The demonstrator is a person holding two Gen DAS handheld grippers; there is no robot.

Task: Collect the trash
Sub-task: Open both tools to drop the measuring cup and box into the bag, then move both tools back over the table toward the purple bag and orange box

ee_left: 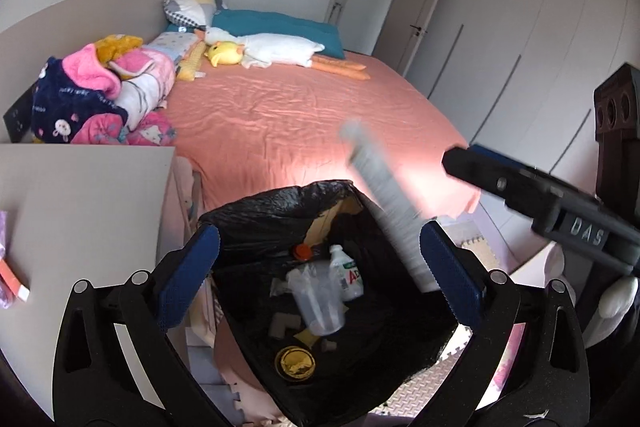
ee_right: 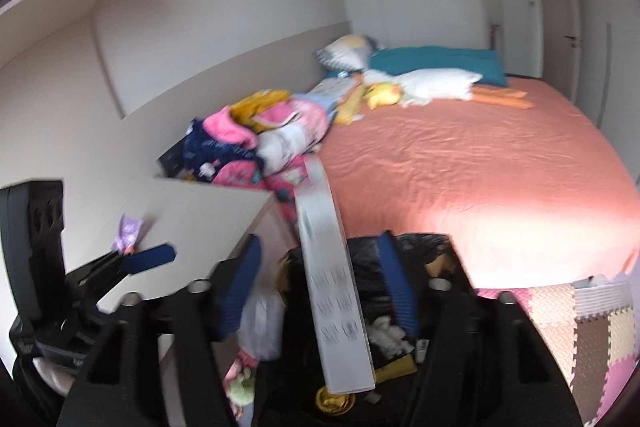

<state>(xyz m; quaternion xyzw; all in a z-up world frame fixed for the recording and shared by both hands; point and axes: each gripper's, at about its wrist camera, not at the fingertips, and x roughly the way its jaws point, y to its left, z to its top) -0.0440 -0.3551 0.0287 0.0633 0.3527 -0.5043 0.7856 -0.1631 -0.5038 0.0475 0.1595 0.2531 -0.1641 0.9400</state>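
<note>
A bin lined with a black bag [ee_left: 276, 215] stands at the foot of the bed, holding a clear cup [ee_left: 318, 303], a white bottle [ee_left: 348, 275] and a gold lid [ee_left: 295, 363]. A long white box [ee_left: 384, 199], blurred, is falling into the bin past my open left gripper [ee_left: 320, 267]. In the right wrist view the box [ee_right: 332, 287] drops free between the fingers of my open right gripper [ee_right: 320, 279], above the bin [ee_right: 416, 247]. My right gripper also shows in the left wrist view [ee_left: 500, 179].
A bed with a pink sheet [ee_left: 304, 115] carries plush toys [ee_left: 260, 51] and a heap of clothes [ee_left: 96, 95]. A beige desk [ee_left: 80, 203] stands left of the bin with purple packaging [ee_right: 128, 231]. Foam mats [ee_right: 580, 327] cover the floor. Wardrobes [ee_left: 540, 47] line the right.
</note>
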